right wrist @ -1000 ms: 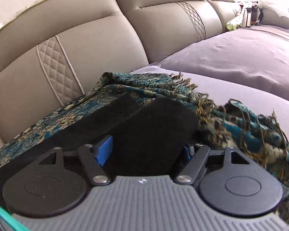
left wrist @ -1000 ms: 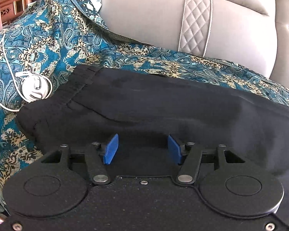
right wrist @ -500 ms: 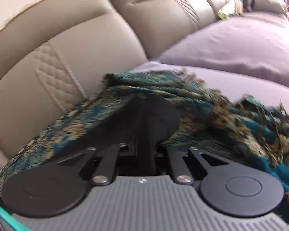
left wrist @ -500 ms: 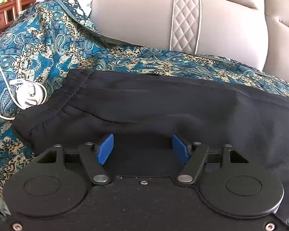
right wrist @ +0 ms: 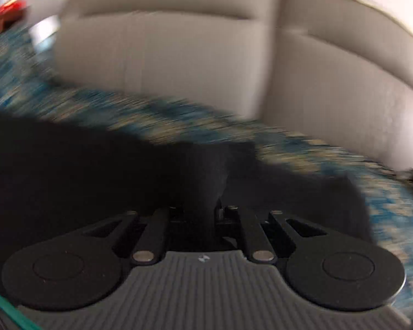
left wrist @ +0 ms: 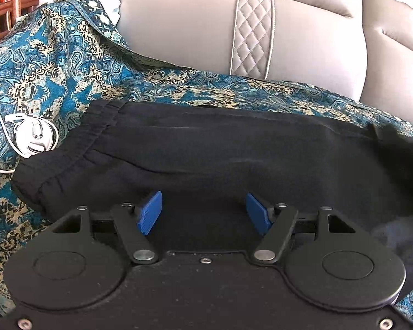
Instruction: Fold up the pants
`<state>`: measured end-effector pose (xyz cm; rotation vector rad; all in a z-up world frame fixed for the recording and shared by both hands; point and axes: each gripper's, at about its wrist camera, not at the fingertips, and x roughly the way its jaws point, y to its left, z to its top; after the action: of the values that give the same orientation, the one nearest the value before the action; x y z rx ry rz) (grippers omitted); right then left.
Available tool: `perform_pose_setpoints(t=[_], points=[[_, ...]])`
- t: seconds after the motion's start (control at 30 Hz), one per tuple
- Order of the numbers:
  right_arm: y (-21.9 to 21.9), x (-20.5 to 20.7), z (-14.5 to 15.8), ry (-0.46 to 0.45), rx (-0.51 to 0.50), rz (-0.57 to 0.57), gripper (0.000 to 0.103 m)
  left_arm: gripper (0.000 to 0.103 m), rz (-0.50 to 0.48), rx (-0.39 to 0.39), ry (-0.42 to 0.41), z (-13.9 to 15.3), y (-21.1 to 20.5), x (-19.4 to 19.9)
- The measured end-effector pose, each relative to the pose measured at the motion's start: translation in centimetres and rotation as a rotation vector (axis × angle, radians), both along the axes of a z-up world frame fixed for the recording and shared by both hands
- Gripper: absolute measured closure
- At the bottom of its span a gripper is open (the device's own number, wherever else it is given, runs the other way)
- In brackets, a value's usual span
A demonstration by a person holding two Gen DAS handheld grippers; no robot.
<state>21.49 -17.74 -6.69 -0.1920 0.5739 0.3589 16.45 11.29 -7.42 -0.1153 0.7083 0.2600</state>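
Black pants (left wrist: 220,154) lie flat on a teal paisley cloth (left wrist: 55,63) over the sofa seat, waistband to the left. My left gripper (left wrist: 203,213) is open, its blue pads (left wrist: 150,213) wide apart just above the near edge of the pants, holding nothing. In the blurred right wrist view, my right gripper (right wrist: 199,214) is shut on a fold of the black pants (right wrist: 110,170), which bunches up between the closed jaws and spreads to the left.
A white earphone case with its cord (left wrist: 34,136) lies on the cloth left of the waistband. The grey sofa backrest (left wrist: 195,33) rises behind. A wooden cabinet (left wrist: 5,8) stands at the far left.
My right gripper closed on the pant-leg end and swung left with it; its view is now motion-blurred. My left gripper stayed open and opened a little wider over the pants.
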Motion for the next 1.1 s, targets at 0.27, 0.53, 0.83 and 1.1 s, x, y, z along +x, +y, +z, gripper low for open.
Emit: perform_pose_setpoints(t=[0.27,0.53,0.83,1.1], points=[[7.2,-5.4,-1.5,-0.057,-0.101,0.072,0.088,0.035,-0.031,-0.006,-0.023,0.0,0.1,-0.6],[8.2,-6.8,-1.1,-0.046,-0.083,0.116,0.042,0.028,-0.045,-0.055,-0.028,0.5,0.6,-2.0],[7.5,-9.5,0.8,0.0,0.101,0.255,0.025,0.028,-0.068,-0.061,-0.025,1.7,-0.1,-3.2],[3.3,-10.3,2.6,-0.039,0.189,0.139,0.025,0.028,-0.154,-0.02,-0.021,2.5,-4.1,-3.0]])
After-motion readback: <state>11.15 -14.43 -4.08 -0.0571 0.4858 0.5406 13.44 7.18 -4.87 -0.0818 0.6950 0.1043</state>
